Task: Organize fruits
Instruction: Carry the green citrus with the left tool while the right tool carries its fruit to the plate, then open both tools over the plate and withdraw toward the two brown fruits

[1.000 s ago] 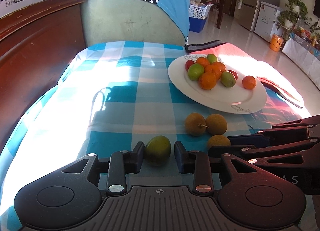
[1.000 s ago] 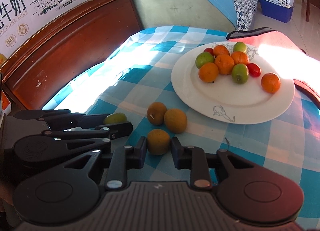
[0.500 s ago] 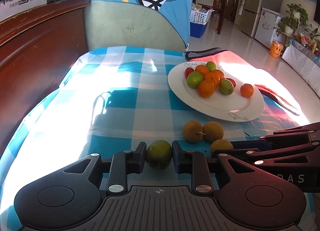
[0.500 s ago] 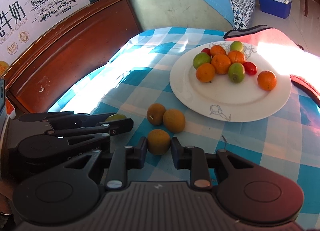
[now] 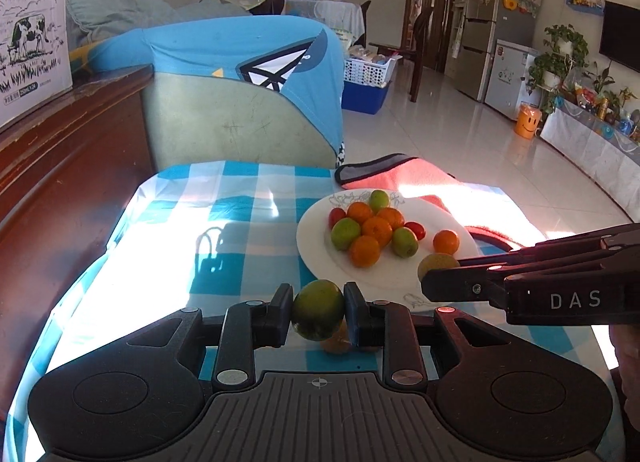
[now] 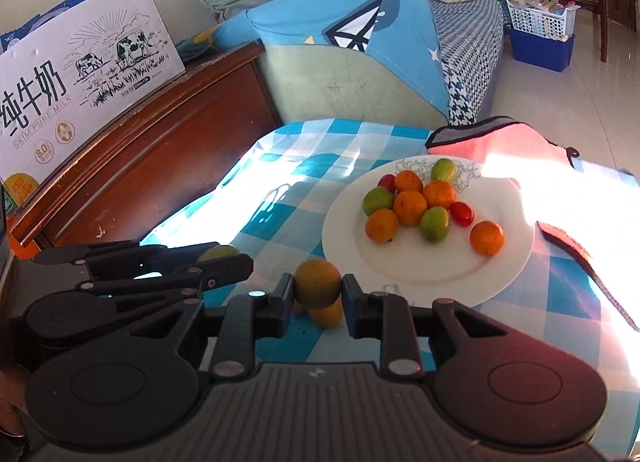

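My left gripper (image 5: 318, 314) is shut on a green fruit (image 5: 318, 314), held above the checked tablecloth. My right gripper (image 6: 318, 289) is shut on a brown-yellow fruit (image 6: 318, 284), also lifted off the cloth. In the left wrist view the right gripper (image 5: 430, 282) comes in from the right with its fruit (image 5: 436, 264) over the plate's near rim. The white plate (image 6: 508, 262) holds several oranges, green fruits and small red ones. Two brown fruits (image 6: 326, 314) lie on the cloth below the right gripper, partly hidden. In the right wrist view the left gripper (image 6: 232, 262) shows at the left, gripping the green fruit (image 6: 220, 252).
A pink cloth (image 6: 500, 141) lies behind and to the right of the plate. A dark wooden board (image 6: 140, 165) runs along the table's left side, with a milk carton box (image 6: 76, 77) on it. A chair draped in blue fabric (image 5: 240, 101) stands at the far end.
Both grippers have risen off the cloth, each carrying its fruit. The view now takes in more of the room, and the two other brown fruits have stayed on the table.
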Available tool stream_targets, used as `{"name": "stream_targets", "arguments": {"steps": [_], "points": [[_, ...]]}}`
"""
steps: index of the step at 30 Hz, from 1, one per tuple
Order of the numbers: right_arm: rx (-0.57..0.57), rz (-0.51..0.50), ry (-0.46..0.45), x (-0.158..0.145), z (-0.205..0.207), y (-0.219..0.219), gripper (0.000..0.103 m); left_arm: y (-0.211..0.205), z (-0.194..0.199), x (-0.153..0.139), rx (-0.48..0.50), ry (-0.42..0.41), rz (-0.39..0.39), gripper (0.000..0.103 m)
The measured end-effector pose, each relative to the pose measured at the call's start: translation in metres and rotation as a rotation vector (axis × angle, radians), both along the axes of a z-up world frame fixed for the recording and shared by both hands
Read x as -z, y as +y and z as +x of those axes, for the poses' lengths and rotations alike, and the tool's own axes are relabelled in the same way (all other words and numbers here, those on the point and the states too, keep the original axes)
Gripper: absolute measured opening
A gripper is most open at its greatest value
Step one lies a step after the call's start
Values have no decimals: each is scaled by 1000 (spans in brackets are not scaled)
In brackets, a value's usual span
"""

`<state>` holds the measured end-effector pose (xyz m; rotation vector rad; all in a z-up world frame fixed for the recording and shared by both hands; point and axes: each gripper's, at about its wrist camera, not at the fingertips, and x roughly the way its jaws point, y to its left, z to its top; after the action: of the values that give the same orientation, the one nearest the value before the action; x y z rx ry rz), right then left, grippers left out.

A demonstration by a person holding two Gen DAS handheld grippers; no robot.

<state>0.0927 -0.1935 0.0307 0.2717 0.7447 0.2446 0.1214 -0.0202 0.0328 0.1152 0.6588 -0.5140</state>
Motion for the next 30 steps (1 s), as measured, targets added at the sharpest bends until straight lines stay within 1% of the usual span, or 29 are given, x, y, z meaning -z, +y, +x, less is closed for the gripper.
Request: {"name": "stream_targets", "arguments": {"steps": [3,4,7,13,18,30], "points": [[15,-2,-25,-12,4,-15,26,-6,6,-5,16,5,-20,25],[35,-35,-36,-16,9,-26,26,-9,9,-5,21,15,-34,25],[68,-46,-34,-17,14,-37,26,-18,18,-3,27,28,-45,25],[162,-27,-16,-11,35,-69,26,-42,29,5,83,22,-7,25],[172,-46,-1,-3,46,-72,26,-57,38,10,118,27,-6,25],[242,-16,60,21,73,-88,26,-77,53,27,140,70,-4,25]]}}
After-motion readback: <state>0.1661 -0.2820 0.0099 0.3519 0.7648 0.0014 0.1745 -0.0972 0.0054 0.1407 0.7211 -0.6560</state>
